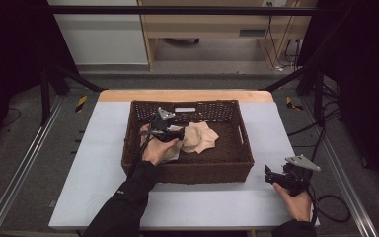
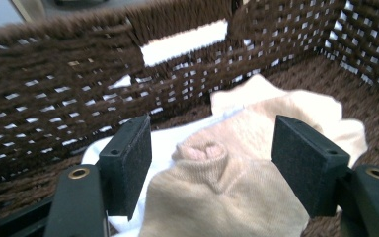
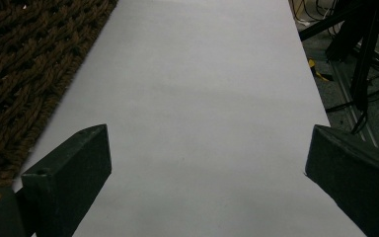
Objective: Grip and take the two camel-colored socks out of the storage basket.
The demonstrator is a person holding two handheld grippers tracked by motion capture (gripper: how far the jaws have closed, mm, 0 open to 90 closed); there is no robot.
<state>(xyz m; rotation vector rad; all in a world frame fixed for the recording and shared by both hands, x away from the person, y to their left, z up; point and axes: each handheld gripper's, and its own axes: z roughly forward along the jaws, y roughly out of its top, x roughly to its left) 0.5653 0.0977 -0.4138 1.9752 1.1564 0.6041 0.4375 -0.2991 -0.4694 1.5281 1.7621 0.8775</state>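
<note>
A dark brown wicker basket (image 1: 239, 129) stands in the middle of the white table. Inside it lie beige socks (image 1: 200, 137) and a white cloth piece (image 2: 165, 140). My left gripper (image 1: 170, 133) is down in the basket, open, its jaws straddling a beige sock (image 2: 227, 182) without closing on it. The basket's far wall (image 2: 54, 98) with its handle slot rises just behind. My right gripper (image 1: 276, 175) rests open over bare table to the right of the basket, nothing between its jaws (image 3: 207, 163).
The basket's woven side (image 3: 24, 74) runs along the left of the right gripper view. The table's right edge (image 1: 303, 173) is close to my right hand, with cables and a metal frame (image 3: 360, 64) beyond. A wooden cabinet (image 1: 207, 24) stands behind the table.
</note>
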